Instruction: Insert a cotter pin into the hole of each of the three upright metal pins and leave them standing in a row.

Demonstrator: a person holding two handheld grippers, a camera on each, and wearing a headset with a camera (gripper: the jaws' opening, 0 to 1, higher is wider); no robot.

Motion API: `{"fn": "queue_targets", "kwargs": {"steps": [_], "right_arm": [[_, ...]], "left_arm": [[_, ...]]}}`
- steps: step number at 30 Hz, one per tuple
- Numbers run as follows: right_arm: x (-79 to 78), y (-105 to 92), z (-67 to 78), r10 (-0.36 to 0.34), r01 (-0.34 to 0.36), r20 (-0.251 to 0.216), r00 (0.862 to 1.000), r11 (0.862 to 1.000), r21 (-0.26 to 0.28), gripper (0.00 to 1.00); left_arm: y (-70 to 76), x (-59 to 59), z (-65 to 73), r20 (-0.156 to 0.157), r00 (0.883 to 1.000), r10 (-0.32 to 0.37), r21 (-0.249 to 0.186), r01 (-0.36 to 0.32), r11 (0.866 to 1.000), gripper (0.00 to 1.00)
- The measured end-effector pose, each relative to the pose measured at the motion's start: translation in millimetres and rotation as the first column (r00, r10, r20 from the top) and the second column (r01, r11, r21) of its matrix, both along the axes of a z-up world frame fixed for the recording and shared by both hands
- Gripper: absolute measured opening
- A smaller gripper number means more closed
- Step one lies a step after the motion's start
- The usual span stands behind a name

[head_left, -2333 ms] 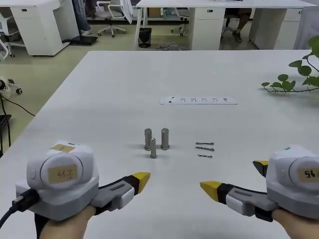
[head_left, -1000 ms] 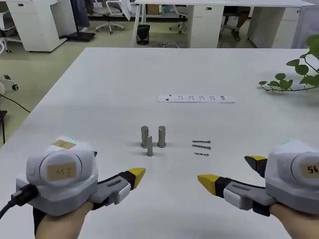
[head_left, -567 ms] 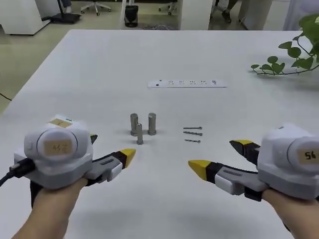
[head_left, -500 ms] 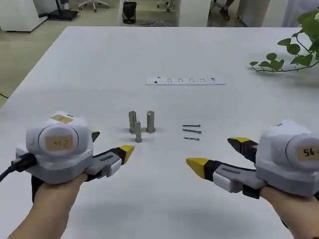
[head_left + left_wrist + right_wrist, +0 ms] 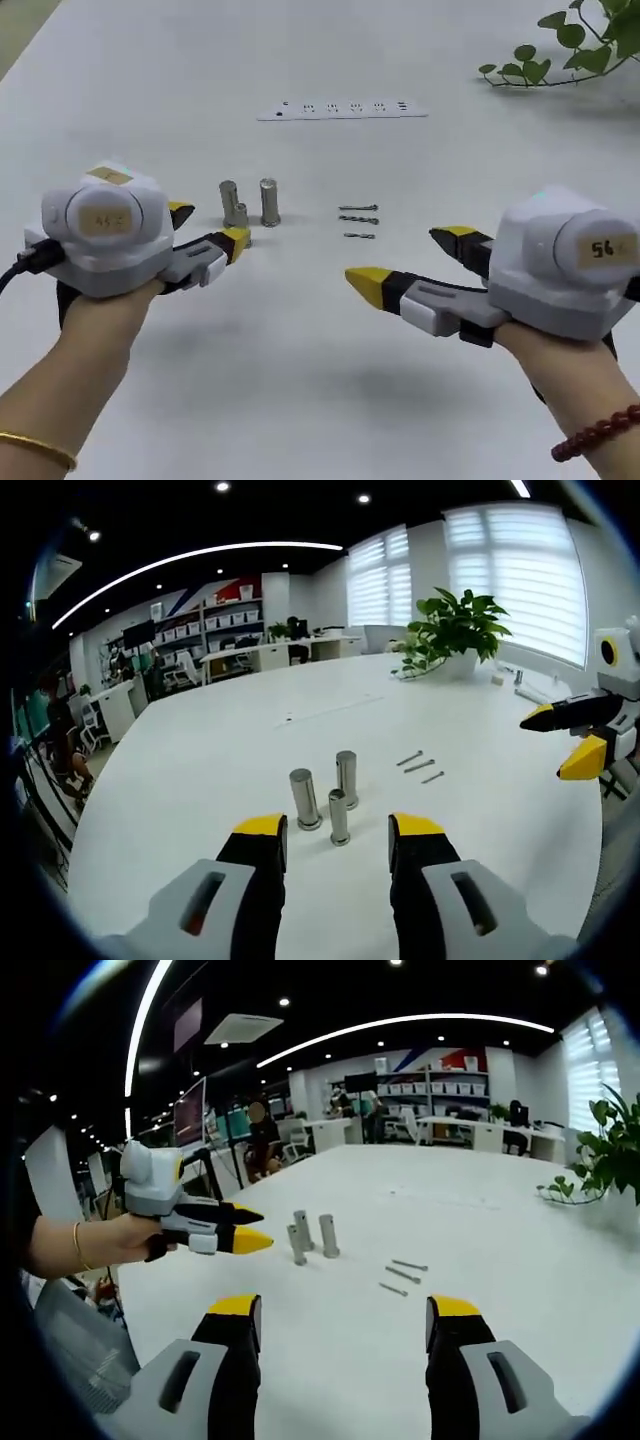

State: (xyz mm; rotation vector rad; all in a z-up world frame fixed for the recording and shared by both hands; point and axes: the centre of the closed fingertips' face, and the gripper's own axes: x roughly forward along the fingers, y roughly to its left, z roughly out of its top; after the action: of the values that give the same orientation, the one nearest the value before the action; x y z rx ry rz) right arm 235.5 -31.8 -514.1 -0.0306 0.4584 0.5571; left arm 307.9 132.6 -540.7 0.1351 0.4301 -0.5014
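Gaping L gripper, R gripper (0 held)

Three metal pins stood upright in a tight cluster on the worktop, two side by side behind and one in front between them. To their right, apart from them, three cotter pins lay parallel, one behind another. A power strip lay farther back, behind both groups, with a plant at the far right. The left tool hung just left of the cluster. The right tool hung nearer the person, in front of the cotter pins.
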Motion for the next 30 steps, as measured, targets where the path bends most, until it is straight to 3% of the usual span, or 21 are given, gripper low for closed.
{"fn": "queue_targets", "kwargs": {"steps": [5,14,25,27,28,30], "right_arm": [[1.1,0.7,-6.8,0.012,-0.012,-0.017,1.000,1.000,-0.005,0.63],[4.2,-1.1,-16.4,0.015,-0.015,-0.045,0.999,1.000,-0.009,0.63],[6.7,0.7,-20.8,0.011,-0.011,-0.057,0.998,1.000,-0.006,0.62],[6.3,1.2,-21.5,0.011,-0.011,-0.059,0.998,1.000,-0.005,0.62],[5.9,1.4,-22.2,0.011,-0.011,-0.062,0.998,1.000,-0.006,0.62],[5.5,1.1,-23.4,0.009,-0.009,-0.066,0.998,1.000,-0.008,0.62]], "left_arm": [[-4.8,12.5,-14.2,-0.011,1.000,-0.022,0.021,0.023,1.000,0.35],[-11.6,32.1,-25.5,-0.013,0.999,-0.051,-0.010,0.051,0.999,0.31],[-14.0,34.6,-35.6,-0.030,0.997,-0.071,-0.012,0.071,0.997,0.21],[-15.6,34.2,-36.1,-0.031,0.996,-0.084,-0.010,0.083,0.996,0.11],[-23.4,29.9,-36.5,-0.048,0.992,-0.114,-0.042,0.112,0.993,0.07],[-19.2,34.1,-35.7,-0.027,0.996,-0.089,-0.012,0.089,0.996,0.06]]}}
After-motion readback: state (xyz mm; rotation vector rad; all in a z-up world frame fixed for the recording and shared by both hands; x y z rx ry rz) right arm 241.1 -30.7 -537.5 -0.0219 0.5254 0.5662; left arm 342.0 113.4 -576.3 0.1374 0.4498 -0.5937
